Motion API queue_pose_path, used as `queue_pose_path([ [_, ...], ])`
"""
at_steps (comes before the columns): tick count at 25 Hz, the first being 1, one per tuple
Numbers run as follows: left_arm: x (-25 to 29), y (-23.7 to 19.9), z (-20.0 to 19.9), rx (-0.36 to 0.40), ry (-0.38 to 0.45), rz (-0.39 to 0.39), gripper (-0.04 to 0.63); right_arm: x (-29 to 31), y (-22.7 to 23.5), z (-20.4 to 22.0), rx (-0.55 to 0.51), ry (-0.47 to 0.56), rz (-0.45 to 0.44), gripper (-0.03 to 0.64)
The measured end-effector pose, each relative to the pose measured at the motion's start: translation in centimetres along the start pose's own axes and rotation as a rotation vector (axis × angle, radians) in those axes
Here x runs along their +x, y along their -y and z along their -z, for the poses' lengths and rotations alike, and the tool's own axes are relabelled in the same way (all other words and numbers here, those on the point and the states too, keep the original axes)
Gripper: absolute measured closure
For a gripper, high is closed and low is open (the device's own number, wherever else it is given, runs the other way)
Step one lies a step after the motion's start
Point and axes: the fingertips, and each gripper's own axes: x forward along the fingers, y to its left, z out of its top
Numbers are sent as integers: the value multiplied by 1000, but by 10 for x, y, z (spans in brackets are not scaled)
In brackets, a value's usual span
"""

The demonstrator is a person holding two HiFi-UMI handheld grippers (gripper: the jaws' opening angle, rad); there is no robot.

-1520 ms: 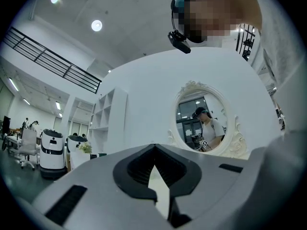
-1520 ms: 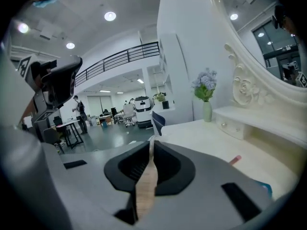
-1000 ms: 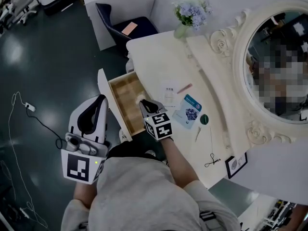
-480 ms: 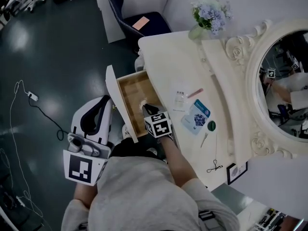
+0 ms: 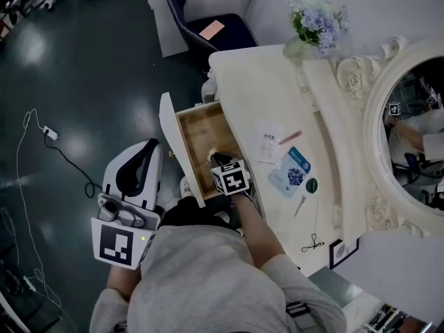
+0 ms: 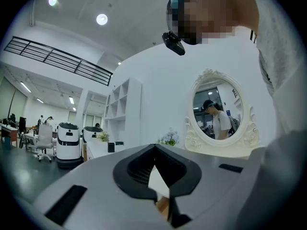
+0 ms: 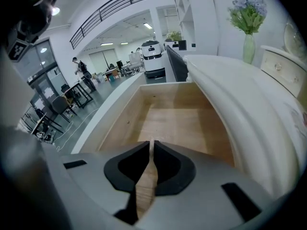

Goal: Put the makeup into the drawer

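Note:
The wooden drawer of the cream dressing table is pulled out. My right gripper reaches down into its near end, shut on a small pale makeup item that shows at the tips. In the right gripper view the right gripper has its jaws almost together above the bare drawer floor. My left gripper hangs over the dark floor, left of the drawer front, shut and holding nothing. In the left gripper view the left gripper points level toward the mirror.
On the tabletop lie a white packet, a pink stick, a blue mask packet, a green round compact and small scissors. A flower vase and an oval mirror stand behind. A dark chair sits beyond the table.
My right gripper has sunk into the drawer with the pale item and tipped further down. The left gripper has dropped slightly. The head view has shifted.

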Motion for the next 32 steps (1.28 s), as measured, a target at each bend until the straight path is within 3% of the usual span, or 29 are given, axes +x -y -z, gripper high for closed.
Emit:
queue_pose_path([
  [17,-7,-7,18,36,-60,37,581,18,1,21,17,-97,5,577],
  [23,-7,-1,17,37,-61,50,581,13,0,17,77,-66,-6,503],
  [32,-4,15,10,46,-47,80,581,-9,3,7,105,5,34,502],
])
